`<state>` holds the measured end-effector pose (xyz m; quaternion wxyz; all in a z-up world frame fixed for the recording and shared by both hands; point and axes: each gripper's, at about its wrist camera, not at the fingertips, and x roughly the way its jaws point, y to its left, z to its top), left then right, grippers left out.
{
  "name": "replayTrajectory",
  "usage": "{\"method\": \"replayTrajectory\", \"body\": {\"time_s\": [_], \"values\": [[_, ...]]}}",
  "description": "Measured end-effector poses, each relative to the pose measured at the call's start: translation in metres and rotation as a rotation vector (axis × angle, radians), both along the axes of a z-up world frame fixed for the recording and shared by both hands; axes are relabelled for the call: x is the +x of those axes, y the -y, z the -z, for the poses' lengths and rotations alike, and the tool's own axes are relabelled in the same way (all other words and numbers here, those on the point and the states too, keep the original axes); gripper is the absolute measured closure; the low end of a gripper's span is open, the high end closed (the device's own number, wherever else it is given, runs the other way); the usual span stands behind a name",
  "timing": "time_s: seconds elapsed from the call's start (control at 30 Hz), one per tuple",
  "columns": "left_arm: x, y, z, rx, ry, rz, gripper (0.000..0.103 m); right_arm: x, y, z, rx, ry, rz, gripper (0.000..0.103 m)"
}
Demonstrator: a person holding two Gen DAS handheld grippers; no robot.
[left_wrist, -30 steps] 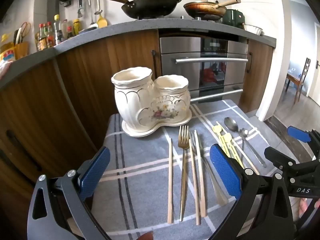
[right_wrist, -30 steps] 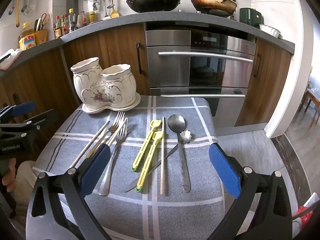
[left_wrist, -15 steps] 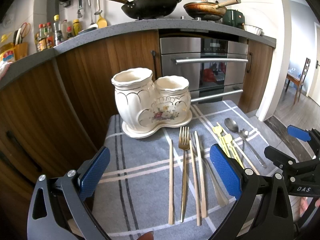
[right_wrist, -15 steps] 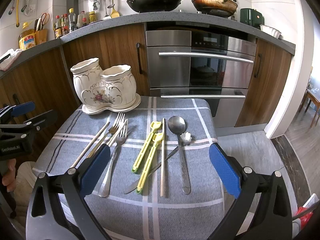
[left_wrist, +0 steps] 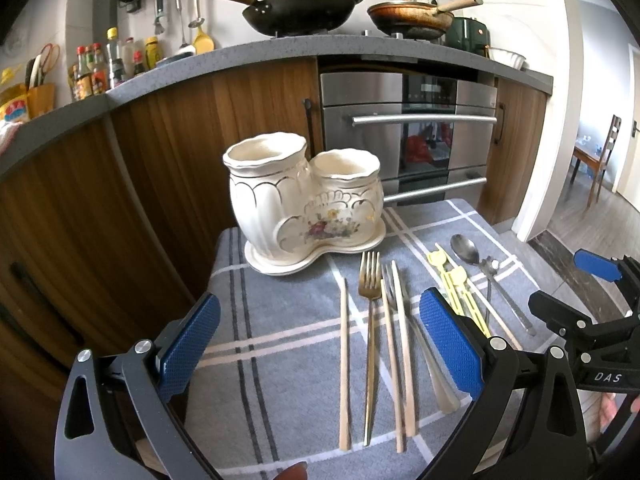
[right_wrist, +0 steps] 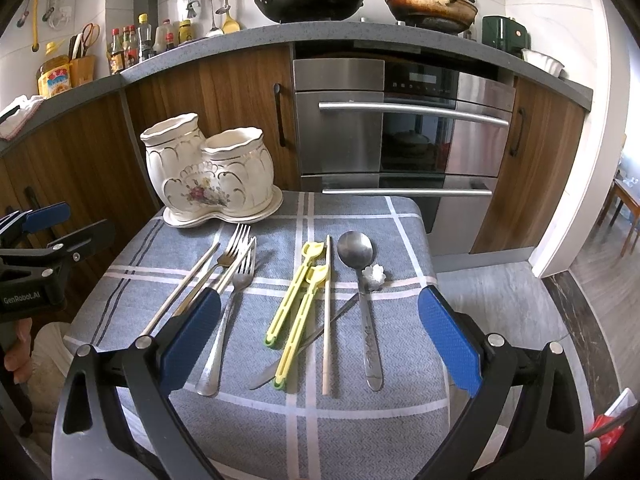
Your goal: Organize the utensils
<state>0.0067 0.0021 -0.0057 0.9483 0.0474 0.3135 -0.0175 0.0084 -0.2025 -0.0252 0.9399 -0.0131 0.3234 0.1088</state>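
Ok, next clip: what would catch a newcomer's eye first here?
Probably the cream ceramic utensil holder with two cups, standing at the far left of the grey checked cloth. Next, the loose row of cutlery before it, especially the yellow-green chopsticks and the large steel spoon. Both hand-held grippers, left and right, hover open.

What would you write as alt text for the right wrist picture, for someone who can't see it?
Open right gripper hovers over forks, yellow utensils, a chopstick and a spoon on a grey checked cloth; an empty cream double holder stands behind.
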Motion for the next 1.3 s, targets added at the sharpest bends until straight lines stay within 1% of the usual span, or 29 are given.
{"method": "replayTrajectory", "body": {"time_s": [0.77, 1.0, 1.17, 1.3], "values": [[0.006, -0.002, 0.011, -0.005, -0.026, 0.006, 0.004, 0.006, 0.0, 0.01, 0.0, -0.03, 0.001, 0.006], [0.011, -0.001, 0.015, 0.004, -0.035, 0.02, 0.004, 0.01, 0.001, 0.014, -0.005, -0.041, 0.003, 0.006], [0.017, -0.008, 0.022, 0.006, -0.045, 0.038, 0.004, 0.015, 0.001, 0.017, -0.018, -0.049, 0.008, 0.006], [0.029, -0.019, 0.033, 0.003, -0.077, 0.031, 0.004, 0.023, 0.004, 0.022, -0.02, -0.064, 0.016, 0.006]]}}
